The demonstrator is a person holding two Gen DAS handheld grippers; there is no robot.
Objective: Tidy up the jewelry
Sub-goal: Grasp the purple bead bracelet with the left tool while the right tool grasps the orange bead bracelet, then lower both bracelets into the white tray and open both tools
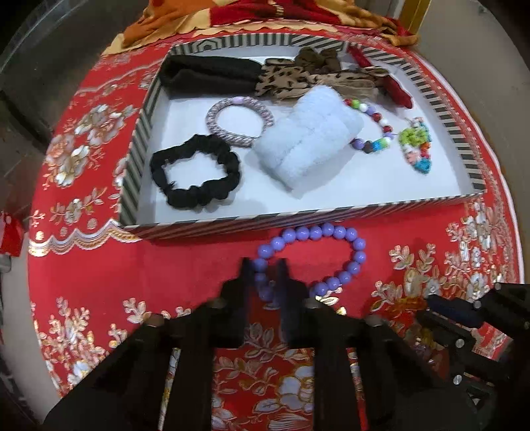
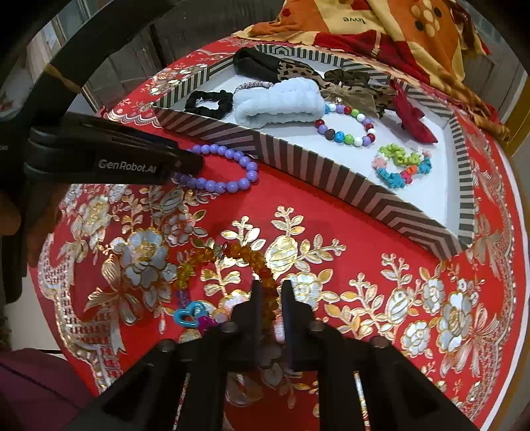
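A purple bead bracelet (image 1: 331, 255) lies on the red cloth just in front of the striped tray (image 1: 298, 218). My left gripper (image 1: 265, 268) is closed around its near-left beads; it also shows in the right wrist view (image 2: 225, 165). An amber bead bracelet (image 2: 232, 255) lies on the cloth, and my right gripper (image 2: 271, 288) is closed around its near part. The tray (image 2: 331, 172) holds a multicolour bead bracelet (image 1: 371, 132), a knotted colourful bracelet (image 1: 415, 146), a black scrunchie (image 1: 195, 172), a twisted ring band (image 1: 238, 121) and a pale blue headband (image 1: 308, 142).
Black, leopard and red fabric bands (image 1: 298, 76) lie along the tray's far side. A blue heart charm piece (image 2: 190, 316) lies left of my right gripper. Orange and red fabric (image 2: 381, 30) is heaped behind the round table. The table edge curves around on all sides.
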